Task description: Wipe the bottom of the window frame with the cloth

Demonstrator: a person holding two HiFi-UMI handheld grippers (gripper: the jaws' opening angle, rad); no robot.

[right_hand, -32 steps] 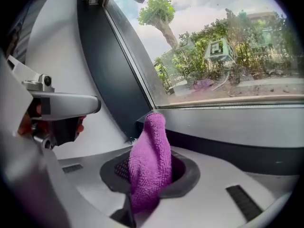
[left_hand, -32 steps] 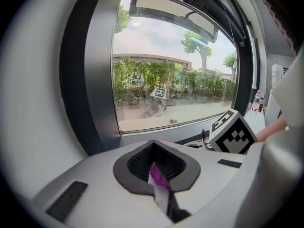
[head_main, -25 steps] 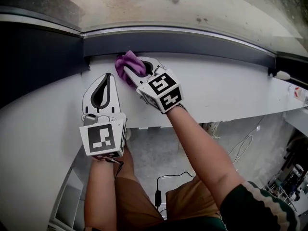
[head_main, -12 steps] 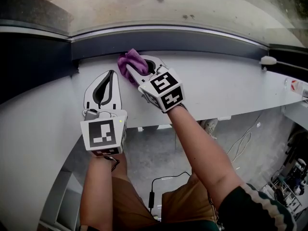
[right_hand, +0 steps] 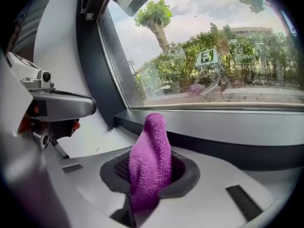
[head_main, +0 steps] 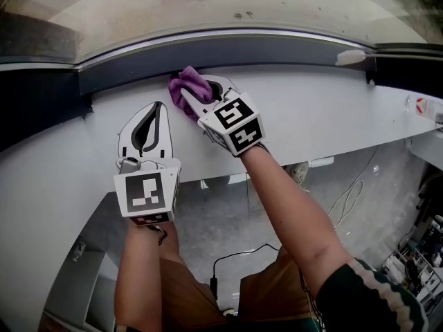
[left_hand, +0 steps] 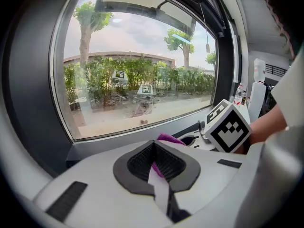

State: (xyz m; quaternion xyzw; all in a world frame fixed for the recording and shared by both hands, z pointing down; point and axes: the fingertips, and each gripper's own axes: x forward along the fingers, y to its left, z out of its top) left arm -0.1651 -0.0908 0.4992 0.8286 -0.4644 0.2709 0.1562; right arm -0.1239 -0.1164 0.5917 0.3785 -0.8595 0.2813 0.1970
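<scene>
A purple cloth (head_main: 188, 87) sticks out of my right gripper (head_main: 199, 99), which is shut on it. The cloth's tip presses against the dark bottom strip of the window frame (head_main: 291, 50), where that strip meets the white sill (head_main: 332, 116). In the right gripper view the cloth (right_hand: 149, 158) stands upright between the jaws, just before the frame strip (right_hand: 228, 146). My left gripper (head_main: 158, 111) lies on the sill to the left of the right one, shut and holding nothing. From the left gripper view, the cloth (left_hand: 166, 138) peeks over the shut left gripper (left_hand: 154, 145).
Dusty window glass (head_main: 208, 9) rises beyond the frame. A white window handle (head_main: 351, 57) sits on the frame at the right. A dark side frame (head_main: 34, 109) stands at the left. Below the sill lie cables (head_main: 353, 192) on the floor.
Both grippers have shifted right along the sill relative to the frame's left corner. The cloth stays against the bottom strip in the shut right gripper.
</scene>
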